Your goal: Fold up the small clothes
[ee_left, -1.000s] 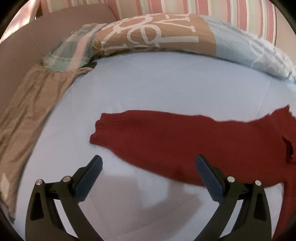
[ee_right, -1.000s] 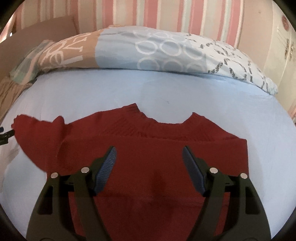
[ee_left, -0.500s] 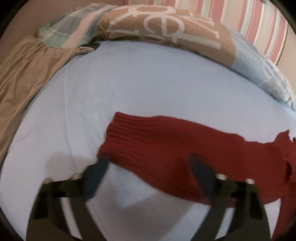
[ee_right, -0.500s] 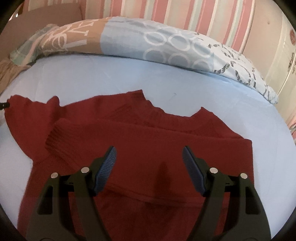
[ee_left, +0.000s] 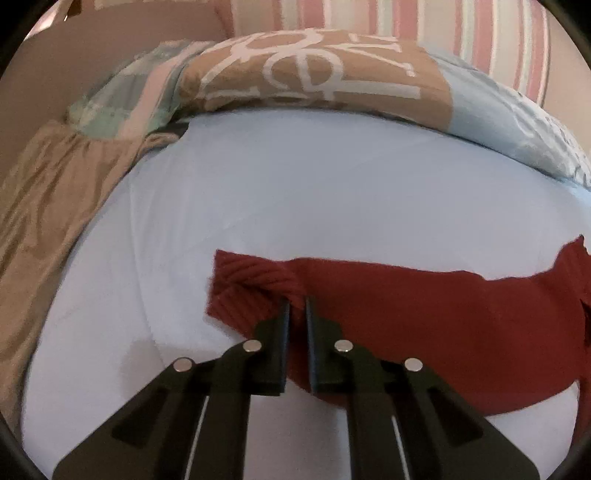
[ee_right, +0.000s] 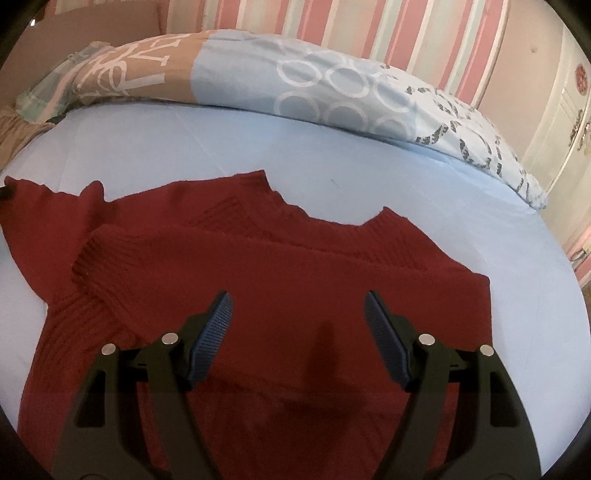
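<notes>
A dark red knit sweater (ee_right: 295, 266) lies flat on the light blue bed sheet (ee_left: 295, 192), neck toward the pillows. One sleeve is folded across its chest, with the ribbed cuff (ee_right: 92, 266) at the left. The other sleeve (ee_left: 424, 317) stretches out sideways. My left gripper (ee_left: 297, 301) has its jaws closing tight on that sleeve just behind its ribbed cuff (ee_left: 243, 291); the knit bunches up between the pads. My right gripper (ee_right: 297, 299) hovers open over the sweater's body with nothing between its fingers.
A rolled patterned duvet (ee_right: 332, 96) in brown, blue and white lies along the far side of the bed. A tan cloth (ee_left: 48, 206) hangs along the left edge. A striped pink wall (ee_right: 369, 33) rises behind.
My left gripper moved in over the outstretched sleeve's end and closed on it, wrinkling the cuff. The right gripper stayed open above the sweater.
</notes>
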`<state>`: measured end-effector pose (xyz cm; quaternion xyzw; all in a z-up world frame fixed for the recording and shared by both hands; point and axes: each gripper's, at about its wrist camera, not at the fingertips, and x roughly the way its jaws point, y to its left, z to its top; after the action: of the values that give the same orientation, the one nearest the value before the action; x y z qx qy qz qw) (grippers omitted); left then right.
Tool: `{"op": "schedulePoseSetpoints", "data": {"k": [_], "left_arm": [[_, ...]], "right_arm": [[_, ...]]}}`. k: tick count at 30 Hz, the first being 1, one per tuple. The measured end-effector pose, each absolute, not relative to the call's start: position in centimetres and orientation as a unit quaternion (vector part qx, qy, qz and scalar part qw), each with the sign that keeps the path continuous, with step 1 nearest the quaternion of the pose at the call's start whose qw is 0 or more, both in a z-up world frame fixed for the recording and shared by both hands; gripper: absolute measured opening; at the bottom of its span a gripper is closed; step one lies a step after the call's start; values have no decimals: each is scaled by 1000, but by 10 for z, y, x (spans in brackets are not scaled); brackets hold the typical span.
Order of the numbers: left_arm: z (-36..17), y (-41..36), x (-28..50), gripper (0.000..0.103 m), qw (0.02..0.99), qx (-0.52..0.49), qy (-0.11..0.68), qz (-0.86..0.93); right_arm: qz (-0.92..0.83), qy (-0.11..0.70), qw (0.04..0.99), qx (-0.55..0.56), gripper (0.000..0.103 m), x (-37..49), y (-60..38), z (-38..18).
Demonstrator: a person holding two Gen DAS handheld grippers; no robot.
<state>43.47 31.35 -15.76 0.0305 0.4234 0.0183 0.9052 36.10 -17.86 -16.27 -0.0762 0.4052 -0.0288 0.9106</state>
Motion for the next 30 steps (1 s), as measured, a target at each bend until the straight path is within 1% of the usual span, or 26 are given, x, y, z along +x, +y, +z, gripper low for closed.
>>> {"op": "schedulePoseSetpoints", "data": {"k": [3, 8, 12, 17, 19, 22, 24, 26, 30], "left_arm": [[-148, 300, 430, 7, 910, 41, 413, 7], [-120, 263, 422, 7, 922, 32, 385, -35], [-94, 196, 413, 7, 928, 53, 359, -86], [-70, 104, 399, 7, 925, 40, 337, -173], [-68, 68, 398, 7, 917, 25, 340, -210], [-76, 12, 396, 7, 902, 21, 351, -249], [-92, -30, 392, 7, 890, 37, 366, -270], [-110, -59, 390, 7, 878, 50, 386, -280], [-145, -93, 386, 7, 864, 80, 420, -266]], "right_arm": [[-28, 404, 911, -75, 74, 358, -180, -161], [-29, 396, 915, -73, 74, 353, -189, -153], [-35, 390, 918, -64, 74, 347, -202, -144], [-48, 385, 921, -47, 74, 340, -226, -136], [-54, 384, 921, -39, 74, 336, -238, -133], [-62, 385, 920, -31, 74, 331, -255, -130], [-66, 388, 919, -33, 74, 329, -264, -131], [-72, 392, 916, -39, 74, 327, -270, -133], [-72, 404, 911, -32, 74, 325, -285, -143]]}}
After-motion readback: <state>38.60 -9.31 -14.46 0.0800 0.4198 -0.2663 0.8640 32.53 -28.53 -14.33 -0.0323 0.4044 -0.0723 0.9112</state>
